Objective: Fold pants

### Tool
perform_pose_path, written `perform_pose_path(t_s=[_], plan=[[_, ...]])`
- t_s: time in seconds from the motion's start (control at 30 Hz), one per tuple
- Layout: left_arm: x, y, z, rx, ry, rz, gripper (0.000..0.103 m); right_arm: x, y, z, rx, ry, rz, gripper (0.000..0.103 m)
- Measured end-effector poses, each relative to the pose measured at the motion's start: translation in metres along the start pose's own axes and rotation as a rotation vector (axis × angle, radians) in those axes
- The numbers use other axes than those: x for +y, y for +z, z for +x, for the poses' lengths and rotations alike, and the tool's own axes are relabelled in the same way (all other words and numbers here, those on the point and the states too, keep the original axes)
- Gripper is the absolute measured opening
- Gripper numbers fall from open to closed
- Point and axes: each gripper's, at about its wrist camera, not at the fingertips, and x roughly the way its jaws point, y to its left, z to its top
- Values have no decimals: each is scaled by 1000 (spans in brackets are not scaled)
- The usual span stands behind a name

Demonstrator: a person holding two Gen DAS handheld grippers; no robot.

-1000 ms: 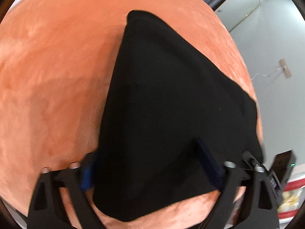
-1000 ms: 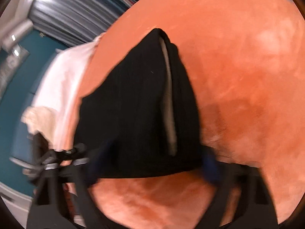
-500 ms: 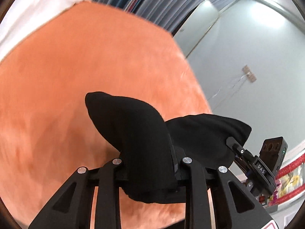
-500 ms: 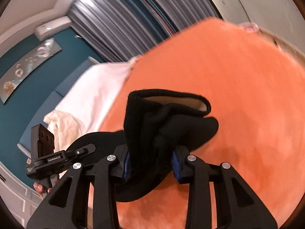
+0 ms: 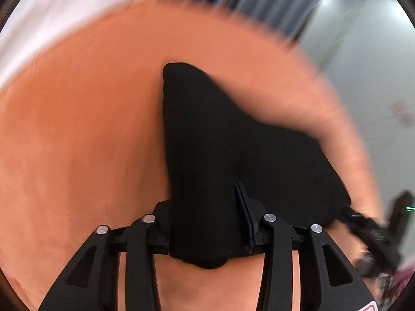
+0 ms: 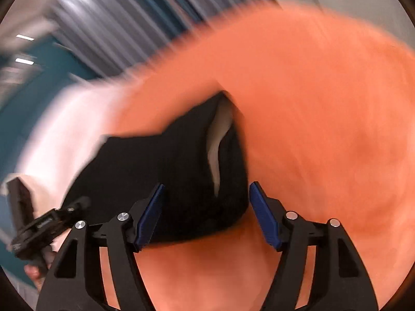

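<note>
The black pants (image 5: 220, 150) lie folded on the orange blanket (image 5: 77, 142), with a pale lining strip (image 6: 218, 142) showing in the right wrist view. My left gripper (image 5: 207, 212) stands open with the near edge of the pants between its fingers. My right gripper (image 6: 207, 212) is open too, its blue pads (image 6: 149, 215) spread either side of the pants (image 6: 181, 176) edge. The other gripper shows at each view's edge (image 5: 376, 230) (image 6: 39, 228).
A white bed sheet (image 6: 64, 134) lies beyond the blanket's left side. Grey curtains (image 6: 124, 26) and a teal wall (image 6: 15, 119) stand behind. A pale wall (image 5: 376, 64) is at the right. Both views are motion-blurred.
Both grippers were shut on bunched pants held up half a second ago. Now the jaws are apart and the pants lie flatter on the blanket. The cameras have tilted down.
</note>
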Motion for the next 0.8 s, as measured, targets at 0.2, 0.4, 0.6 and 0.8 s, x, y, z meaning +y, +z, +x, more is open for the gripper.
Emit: perform_pose_path(t_s=[0.2, 0.4, 0.6, 0.8], plan=[[22, -20, -47, -176, -65, 11, 63, -17, -11, -74, -231, 79, -37, 54], [-44, 26, -90, -300, -55, 134, 65, 44, 31, -95, -238, 101, -173, 14], [-58, 61, 11, -133, 104, 137, 65, 72, 60, -8, -110, -71, -226, 12], [-76, 32, 36, -293, 311, 344, 68, 56, 51, 8, -118, -129, -296, 9]])
